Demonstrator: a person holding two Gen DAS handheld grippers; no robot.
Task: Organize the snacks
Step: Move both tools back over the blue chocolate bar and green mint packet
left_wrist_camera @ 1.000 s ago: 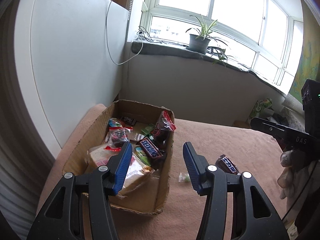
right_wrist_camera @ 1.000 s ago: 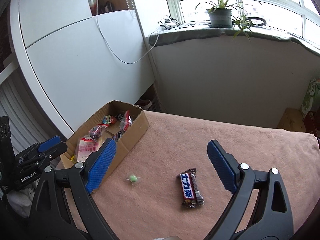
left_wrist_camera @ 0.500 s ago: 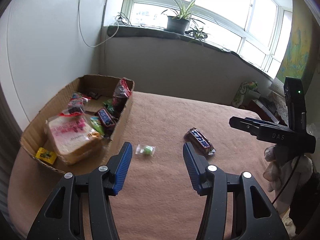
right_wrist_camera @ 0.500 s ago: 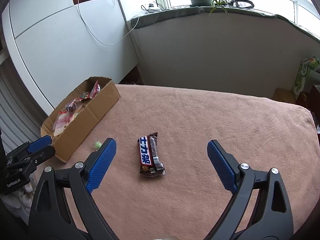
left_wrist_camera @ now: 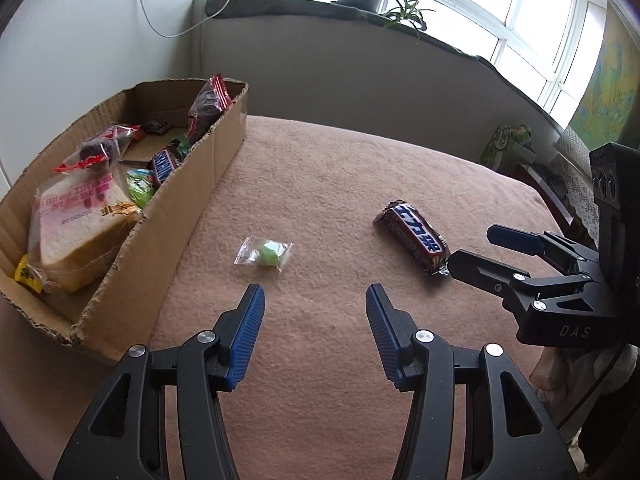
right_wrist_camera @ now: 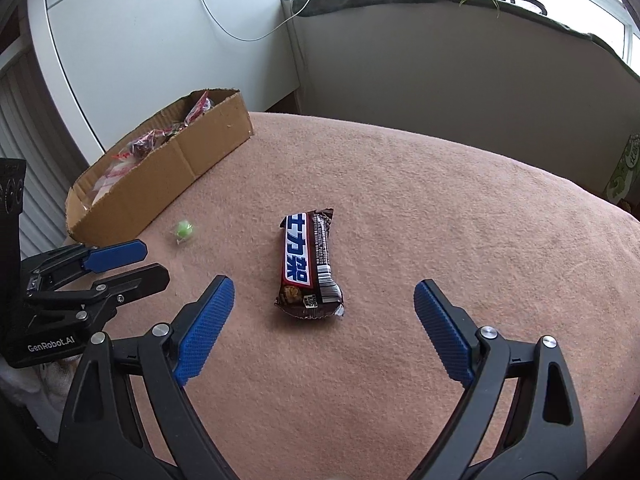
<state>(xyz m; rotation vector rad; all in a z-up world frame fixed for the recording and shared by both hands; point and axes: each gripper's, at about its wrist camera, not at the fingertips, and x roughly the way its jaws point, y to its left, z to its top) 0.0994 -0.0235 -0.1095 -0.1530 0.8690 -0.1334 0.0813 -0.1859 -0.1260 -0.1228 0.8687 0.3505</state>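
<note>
Cardboard box [left_wrist_camera: 188,200] now farther left, pink blanket [left_wrist_camera: 320,184]

left tool [right_wrist_camera: 116,266]: "GenRobot.AI" | right tool [left_wrist_camera: 486,254]: "DAS" | chocolate bar [right_wrist_camera: 308,266]: "士力架"

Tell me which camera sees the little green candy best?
The left wrist view. There the green candy lies close ahead of the left gripper, and you can see its clear wrapper with the green sweet inside. In the right wrist view it is only a small, blurry green blob off to the side, near the cardboard box.
</note>
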